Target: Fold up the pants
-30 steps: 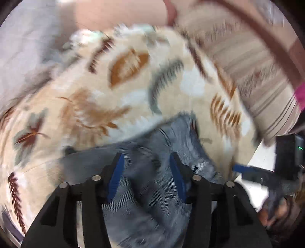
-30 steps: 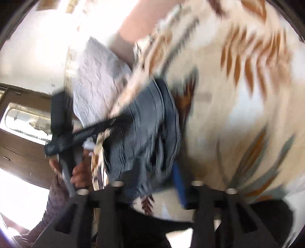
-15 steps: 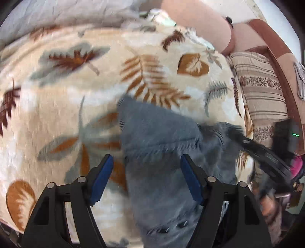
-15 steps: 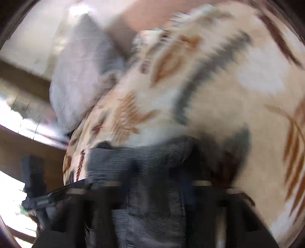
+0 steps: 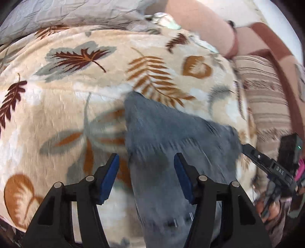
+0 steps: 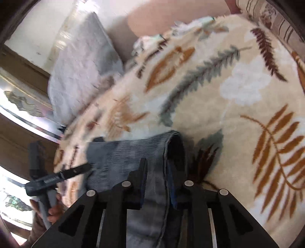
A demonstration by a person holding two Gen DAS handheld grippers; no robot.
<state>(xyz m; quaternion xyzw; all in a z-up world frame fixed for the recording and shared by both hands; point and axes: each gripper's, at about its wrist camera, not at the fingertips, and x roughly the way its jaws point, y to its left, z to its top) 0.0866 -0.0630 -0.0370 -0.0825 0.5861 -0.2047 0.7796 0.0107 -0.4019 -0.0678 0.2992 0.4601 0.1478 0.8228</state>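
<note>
Covering nearly the whole scene is a plush cream blanket printed with brown, rust and grey leaves (image 5: 80,99), spread over a bed or sofa. At its far edge lies a crinkled pale grey quilted cover (image 5: 63,13), and beyond that a smooth peach-pink bolster (image 5: 198,26). To the right sits a beige cushion with brown stripes (image 5: 266,99), framed by a reddish-brown band. In the right wrist view, dark wood panelling (image 6: 21,63) and bright reflective glass show at the left, past the blanket's edge. On the blanket, near the cameras, rest the grey-blue denim pants (image 5: 171,137), laid flat, with a stitched seam and a rolled fold visible in the right wrist view (image 6: 133,152). The left gripper (image 5: 145,175) hovers above the pants, its blue-padded fingers (image 5: 109,177) spread wide and holding nothing. The right gripper (image 6: 157,183) has its fingers (image 6: 142,183) closed in around the pants' seamed edge, pinching the cloth. Each gripper also appears at the edge of the other's view, with a hand on its handle.
</note>
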